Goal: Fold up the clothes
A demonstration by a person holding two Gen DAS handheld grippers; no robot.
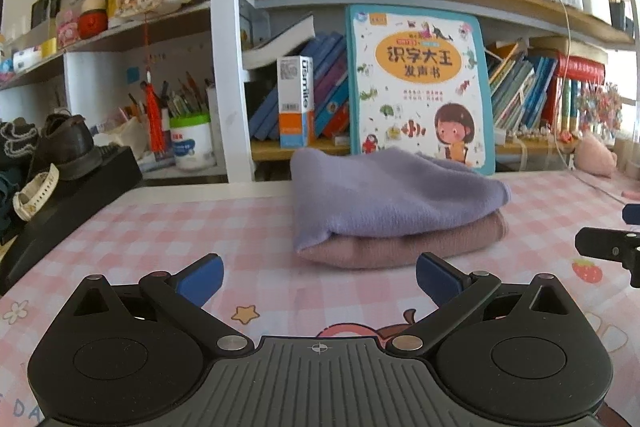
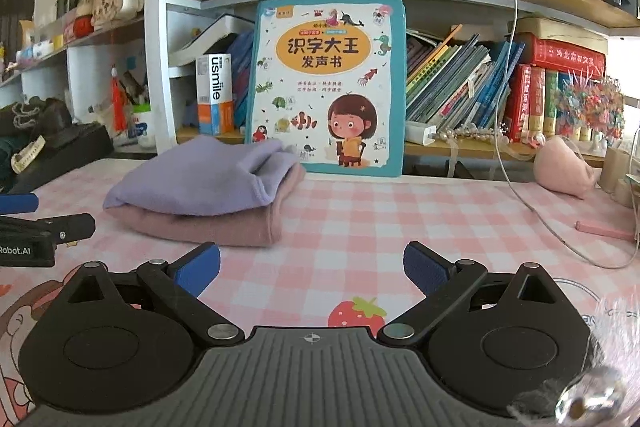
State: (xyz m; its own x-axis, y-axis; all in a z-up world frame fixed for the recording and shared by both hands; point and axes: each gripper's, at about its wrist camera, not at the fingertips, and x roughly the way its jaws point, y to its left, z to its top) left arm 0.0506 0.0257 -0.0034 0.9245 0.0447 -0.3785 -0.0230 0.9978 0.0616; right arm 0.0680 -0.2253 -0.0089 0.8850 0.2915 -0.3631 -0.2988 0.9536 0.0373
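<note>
Pink checked tablecloth [image 1: 248, 223] below cluttered bookshelves; lavender garment [image 1: 392, 195] lies folded atop pink garment [image 1: 400, 247], far centre. Your left gripper [image 1: 318, 277] and right gripper [image 2: 312, 267] gape wide, empty. Folding appears finished; next, fetch any remaining clothes

In the middle of my left wrist view I see a folded lavender knit garment [image 1: 394, 189] stacked on a folded dusty-pink knit garment [image 1: 404, 245]. Both lie on a pink-and-white checked tablecloth [image 1: 248, 223], which carries a red strawberry print [image 2: 358, 311] at lower centre of my right wrist view and a small orange star [image 1: 245, 313] at lower centre of the left one. Behind the stack stands a teal-bordered white children's book [image 1: 420, 87] with an orange title oval. My left gripper [image 1: 319, 273] and right gripper [image 2: 311, 265] are black with blue finger pads [image 1: 202, 277].
</note>
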